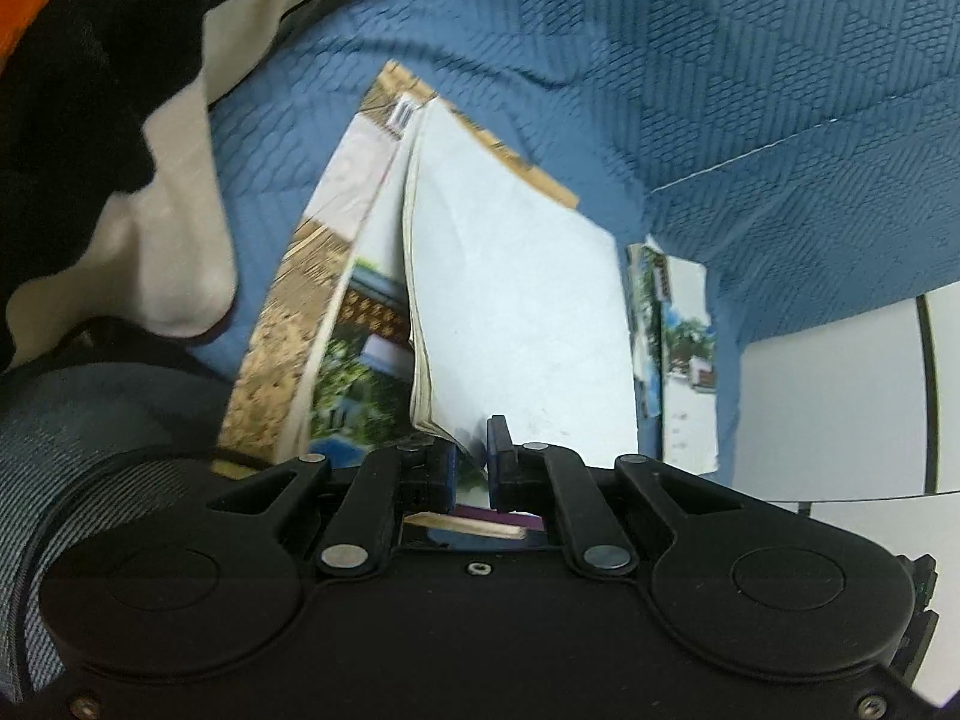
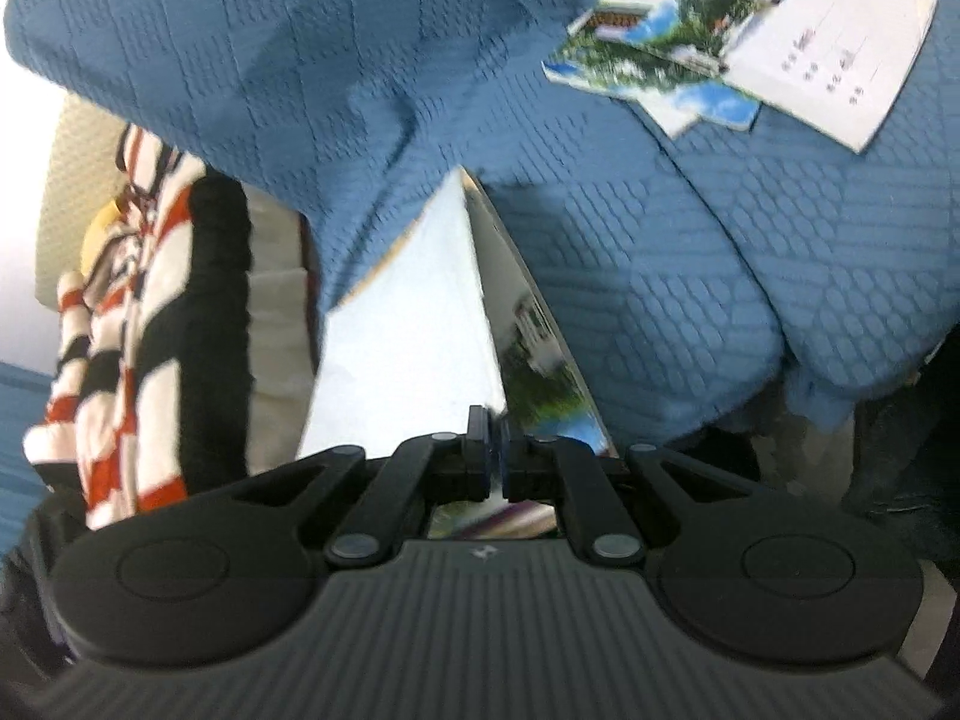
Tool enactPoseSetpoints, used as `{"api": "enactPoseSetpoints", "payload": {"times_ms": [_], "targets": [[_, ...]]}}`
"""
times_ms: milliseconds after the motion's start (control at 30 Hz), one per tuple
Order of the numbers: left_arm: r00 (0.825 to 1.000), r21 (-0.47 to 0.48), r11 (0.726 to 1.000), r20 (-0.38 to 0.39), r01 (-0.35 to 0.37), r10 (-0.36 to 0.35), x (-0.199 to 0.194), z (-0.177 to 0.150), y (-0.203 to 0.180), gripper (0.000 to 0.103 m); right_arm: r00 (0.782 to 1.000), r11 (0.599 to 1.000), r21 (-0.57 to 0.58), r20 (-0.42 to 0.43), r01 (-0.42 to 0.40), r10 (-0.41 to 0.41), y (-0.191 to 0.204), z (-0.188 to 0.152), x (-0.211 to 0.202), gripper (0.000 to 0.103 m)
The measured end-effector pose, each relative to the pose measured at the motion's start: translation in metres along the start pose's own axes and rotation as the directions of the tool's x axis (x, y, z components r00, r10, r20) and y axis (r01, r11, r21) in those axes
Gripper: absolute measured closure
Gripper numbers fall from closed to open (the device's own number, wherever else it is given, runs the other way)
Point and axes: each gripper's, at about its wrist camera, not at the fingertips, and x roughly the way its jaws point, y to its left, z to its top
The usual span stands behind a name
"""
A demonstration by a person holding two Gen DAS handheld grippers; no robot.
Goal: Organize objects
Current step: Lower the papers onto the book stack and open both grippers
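Blue quilted bedspread (image 1: 750, 90). Stack of booklets (image 1: 336, 300) at 11 o'clock of the left gripper (image 1: 471, 450). White-covered booklet (image 2: 396, 330) pinched at its near edge by both grippers, right gripper (image 2: 495, 450) too. Judgement: lower level, square over the stack, release together.

Open book (image 1: 516, 312) on bedspread (image 1: 720, 60), booklets (image 1: 684, 354) right of it

Rumpled blue quilt (image 1: 720, 60) beside a blurred, perhaps striped blanket (image 2: 150, 300).
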Motion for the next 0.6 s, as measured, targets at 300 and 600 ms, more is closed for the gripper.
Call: {"api": "enactPoseSetpoints", "payload": {"times_ms": [300,600], "targets": [[0.999,0.023,0.999,-0.012,-0.044,0.044,-0.006,-0.008,-0.002,0.079,1.0,0.999,0.031,-0.011,0.012,-0.011,-0.008,-0.01,0.005,0.089],[0.997,0.085,0.994,0.024,-0.074,0.072,-0.034,-0.031,-0.02,0.057,0.999,0.998,-0.053,-0.015,0.037,-0.038,0.0,-0.013,-0.015,0.047]]}}
